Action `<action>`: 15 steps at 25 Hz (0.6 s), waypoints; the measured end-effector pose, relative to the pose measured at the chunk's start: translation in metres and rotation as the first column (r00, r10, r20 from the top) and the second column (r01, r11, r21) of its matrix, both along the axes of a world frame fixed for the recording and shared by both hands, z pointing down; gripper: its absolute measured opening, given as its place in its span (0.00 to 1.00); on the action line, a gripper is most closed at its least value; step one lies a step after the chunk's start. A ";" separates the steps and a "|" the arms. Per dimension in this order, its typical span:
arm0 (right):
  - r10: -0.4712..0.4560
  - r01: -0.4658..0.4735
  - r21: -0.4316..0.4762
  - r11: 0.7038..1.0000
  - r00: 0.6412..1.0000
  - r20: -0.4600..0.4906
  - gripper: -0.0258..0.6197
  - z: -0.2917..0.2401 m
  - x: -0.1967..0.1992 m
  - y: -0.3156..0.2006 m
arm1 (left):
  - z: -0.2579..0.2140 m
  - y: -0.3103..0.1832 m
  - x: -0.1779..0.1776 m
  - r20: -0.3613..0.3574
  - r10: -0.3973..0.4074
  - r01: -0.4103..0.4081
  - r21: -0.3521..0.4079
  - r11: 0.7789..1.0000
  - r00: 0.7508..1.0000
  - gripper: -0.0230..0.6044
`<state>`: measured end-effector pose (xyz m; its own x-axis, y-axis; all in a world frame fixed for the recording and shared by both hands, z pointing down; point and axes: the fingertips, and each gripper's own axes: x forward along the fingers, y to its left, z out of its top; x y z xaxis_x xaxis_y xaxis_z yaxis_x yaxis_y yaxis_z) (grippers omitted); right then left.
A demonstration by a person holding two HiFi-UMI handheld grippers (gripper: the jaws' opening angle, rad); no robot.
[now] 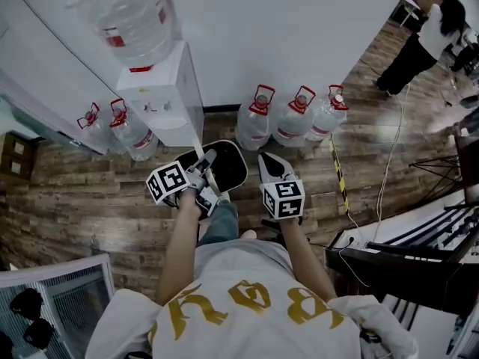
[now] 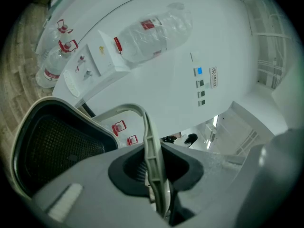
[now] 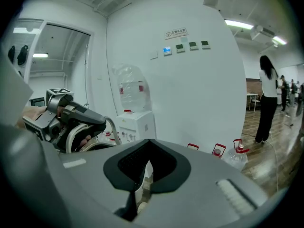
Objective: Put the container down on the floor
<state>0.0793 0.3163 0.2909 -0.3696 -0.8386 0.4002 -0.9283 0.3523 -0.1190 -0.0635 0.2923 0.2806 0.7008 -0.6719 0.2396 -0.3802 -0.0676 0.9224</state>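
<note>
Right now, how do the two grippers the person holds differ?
The left gripper has its jaws clamped on the handle of the black container; the right gripper grips nothing, jaws close together. The left reaches over the container; the right hangs beside it. Both carry a marker cube.

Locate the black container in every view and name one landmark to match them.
Head view: container at centre, held by the left gripper.
Left gripper view: lower left, its handle between the jaws.
Right gripper view: only rim and handle at left.
Shared landmark: water dispenser.
</note>
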 end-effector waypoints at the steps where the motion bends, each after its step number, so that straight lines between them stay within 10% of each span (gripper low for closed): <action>1: 0.003 -0.003 -0.008 1.000 1.000 -0.002 0.08 0.003 0.001 -0.009 | 0.002 -0.010 -0.001 -0.010 -0.005 0.005 -0.001 1.000 1.000 0.13; 15: 0.043 -0.047 -0.110 0.993 0.998 -0.036 0.08 0.053 -0.026 -0.196 | 0.039 -0.198 -0.014 -0.065 0.018 -0.017 0.012 1.000 0.998 0.13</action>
